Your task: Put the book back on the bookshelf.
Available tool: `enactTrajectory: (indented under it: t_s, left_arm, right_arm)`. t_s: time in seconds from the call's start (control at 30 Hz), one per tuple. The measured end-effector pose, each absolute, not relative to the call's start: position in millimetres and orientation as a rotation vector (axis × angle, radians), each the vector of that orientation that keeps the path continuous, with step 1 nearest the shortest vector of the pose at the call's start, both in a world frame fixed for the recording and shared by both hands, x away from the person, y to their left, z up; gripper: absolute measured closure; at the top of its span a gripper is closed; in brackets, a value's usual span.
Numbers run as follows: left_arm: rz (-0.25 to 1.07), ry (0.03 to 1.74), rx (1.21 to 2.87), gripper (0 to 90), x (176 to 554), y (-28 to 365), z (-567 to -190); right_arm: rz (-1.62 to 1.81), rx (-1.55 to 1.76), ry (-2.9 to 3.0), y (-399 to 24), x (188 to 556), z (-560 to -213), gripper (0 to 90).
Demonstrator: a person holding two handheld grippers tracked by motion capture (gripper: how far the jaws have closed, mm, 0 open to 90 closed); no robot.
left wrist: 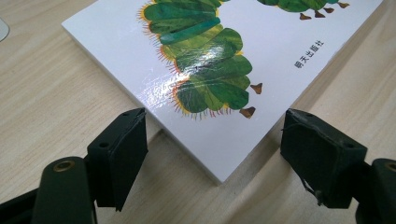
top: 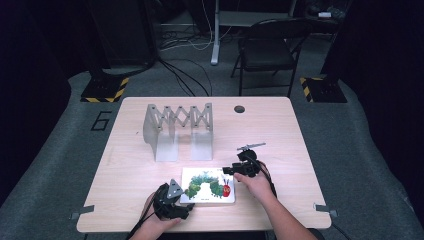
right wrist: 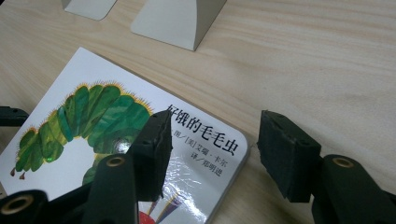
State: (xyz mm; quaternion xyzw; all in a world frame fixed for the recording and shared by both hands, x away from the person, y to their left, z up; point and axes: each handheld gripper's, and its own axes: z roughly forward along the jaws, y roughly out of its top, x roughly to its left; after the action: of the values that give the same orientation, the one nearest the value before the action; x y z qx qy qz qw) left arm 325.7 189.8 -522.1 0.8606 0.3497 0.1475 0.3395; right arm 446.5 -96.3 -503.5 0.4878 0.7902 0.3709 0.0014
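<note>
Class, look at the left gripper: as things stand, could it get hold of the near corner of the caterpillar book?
Probably yes. The left gripper has open jaws either side of the book corner, with nothing between them.

1. Book [top: 208, 185]: glossy white cover. Printed caterpillar in mottled green segments with a yellow-orange fringe, small brown feet, red head. Black characters along one edge.
2. Table [top: 280, 130]: pale wood-grain top, fine streaks; one dark round hole near the far edge.
3. Rack [top: 178, 130]: plain light grey, criss-cross lattice bars.
4. Left gripper [left wrist: 215, 154] and right gripper [right wrist: 212, 154]: matte black, brass-coloured rivets.
5. Floor [top: 60, 150]: grey carpet; yellow-black hazard stripes on two stand bases.
6. Chair [top: 267, 50]: black.
</note>
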Motion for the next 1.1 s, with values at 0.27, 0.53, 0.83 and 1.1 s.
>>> enactTrajectory:
  t_s: [0.27, 0.53, 0.83, 1.1]
  left_arm:
    - [0.383, 0.911, 2.229, 20.6, 326.4, 188.2, -523.4]
    - [0.381, 0.905, 2.234, 19.5, 326.9, 188.2, -523.5]
    - [0.388, 0.896, 2.23, 15.0, 326.7, 186.4, -525.2]
    - [0.389, 0.896, 2.229, 14.4, 326.7, 186.4, -525.3]
  right_arm:
    - [1.148, 1.553, 2.501, -95.5, 446.9, -504.3, 45.0]
    - [1.146, 1.557, 2.494, -94.0, 446.1, -504.9, 44.5]
    - [1.149, 1.563, 2.494, -94.8, 445.4, -502.8, 44.5]
    - [1.152, 1.546, 2.487, -94.9, 443.5, -499.5, 45.0]
